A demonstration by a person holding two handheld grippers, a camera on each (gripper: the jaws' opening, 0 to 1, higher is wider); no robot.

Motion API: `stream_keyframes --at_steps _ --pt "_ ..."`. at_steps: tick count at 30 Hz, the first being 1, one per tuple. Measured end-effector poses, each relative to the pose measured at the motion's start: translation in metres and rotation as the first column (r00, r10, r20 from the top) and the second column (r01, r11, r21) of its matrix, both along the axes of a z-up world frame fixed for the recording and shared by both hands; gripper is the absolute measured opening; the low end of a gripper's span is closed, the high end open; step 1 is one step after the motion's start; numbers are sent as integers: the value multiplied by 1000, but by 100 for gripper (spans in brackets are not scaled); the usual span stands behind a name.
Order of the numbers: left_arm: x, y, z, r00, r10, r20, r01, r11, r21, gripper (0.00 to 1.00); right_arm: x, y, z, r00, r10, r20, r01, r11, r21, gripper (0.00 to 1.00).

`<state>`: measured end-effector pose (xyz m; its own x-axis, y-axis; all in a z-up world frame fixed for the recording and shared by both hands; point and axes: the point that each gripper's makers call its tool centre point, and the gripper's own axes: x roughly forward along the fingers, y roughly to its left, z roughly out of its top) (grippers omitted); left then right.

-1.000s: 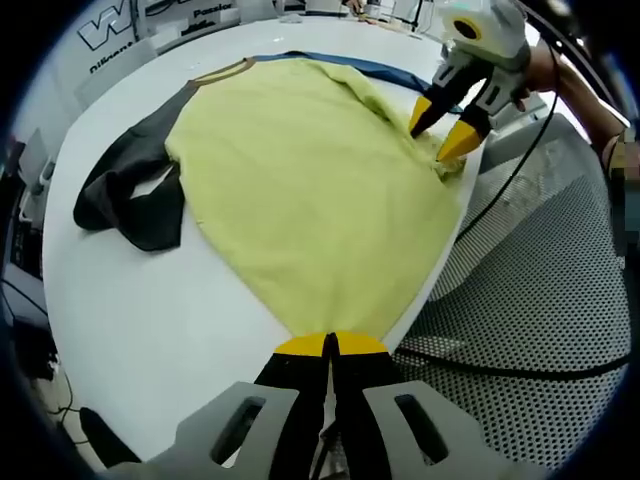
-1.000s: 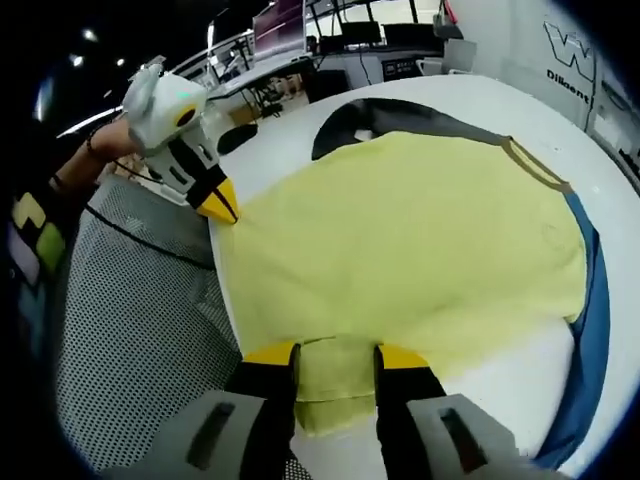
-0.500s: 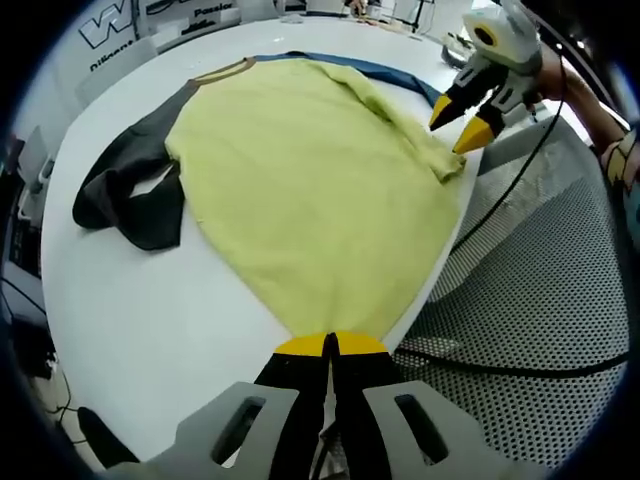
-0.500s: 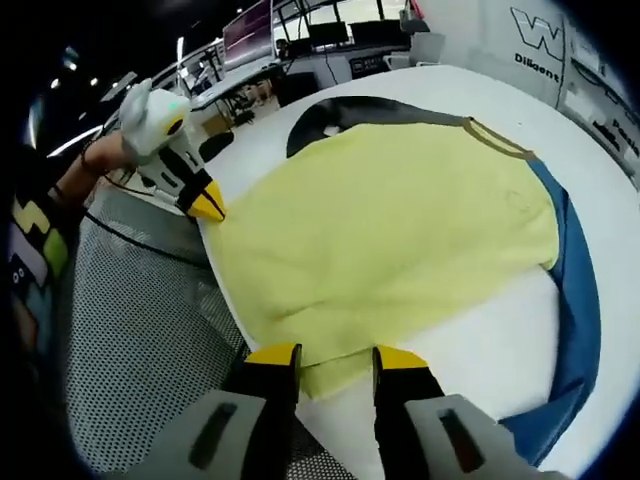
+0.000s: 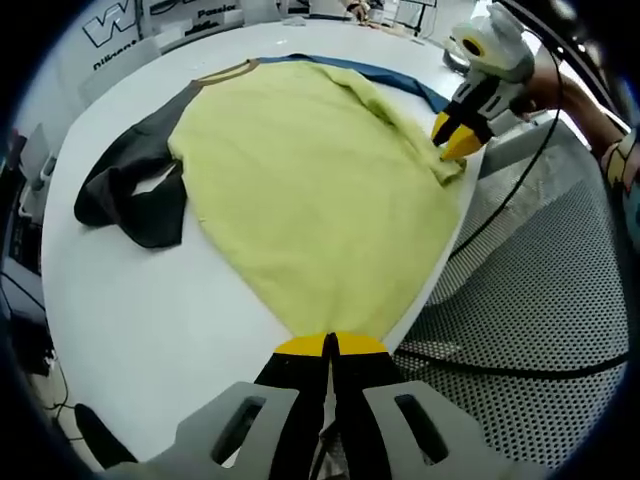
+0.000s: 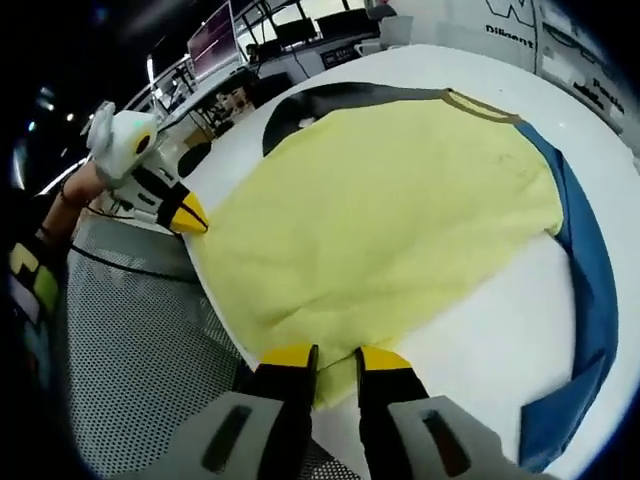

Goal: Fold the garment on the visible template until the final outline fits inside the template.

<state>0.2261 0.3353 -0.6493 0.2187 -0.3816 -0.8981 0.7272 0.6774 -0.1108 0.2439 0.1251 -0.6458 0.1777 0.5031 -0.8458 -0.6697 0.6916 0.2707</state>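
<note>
left gripper (image 5: pixel 330 347) clenched on garment (image 5: pixel 310 190) hem; right gripper (image 6: pixel 328 357) pinching corner — lift both evenly, keep hem taut.

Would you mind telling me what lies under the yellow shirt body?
The white table shows around the yellow shirt; a dark sleeve and a blue sleeve emerge from beneath its edges. Any template under it is covered.

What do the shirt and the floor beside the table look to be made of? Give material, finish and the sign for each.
Shirt: soft knit fabric, likely cotton jersey, matte; it drapes and wrinkles, with a yellow body, a dark sleeve and a blue sleeve.
Floor: probably perforated metal sheet, dull grey; regular rows of small holes.
Table: smooth white, material unclear.
</note>
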Motion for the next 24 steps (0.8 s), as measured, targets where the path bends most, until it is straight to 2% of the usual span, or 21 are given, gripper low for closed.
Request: stream_keyframes --at_steps 4,13,17,20,24 --pt "0 0 0 1000 1 1 -1 1000 0 0 0 0 -1 1000 -7 -6 7 1000 -2 0" --pt "1 0 0 1000 -6 4 6 1000 3 0 -1 -8 7 1000 -1 -1 1 1000 -5 0" --pt "1 0 0 1000 -7 4 7 1000 3 0 -4 -17 2 999 -21 -35 21 1000 -16 0" --pt "1 0 0 1000 -12 7 12 1000 8 0 -5 -24 5 999 -33 -38 32 999 -17 0" --pt "1 0 0 1000 -11 7 11 1000 12 0 -8 -38 3 999 -22 -37 19 998 -65 0"
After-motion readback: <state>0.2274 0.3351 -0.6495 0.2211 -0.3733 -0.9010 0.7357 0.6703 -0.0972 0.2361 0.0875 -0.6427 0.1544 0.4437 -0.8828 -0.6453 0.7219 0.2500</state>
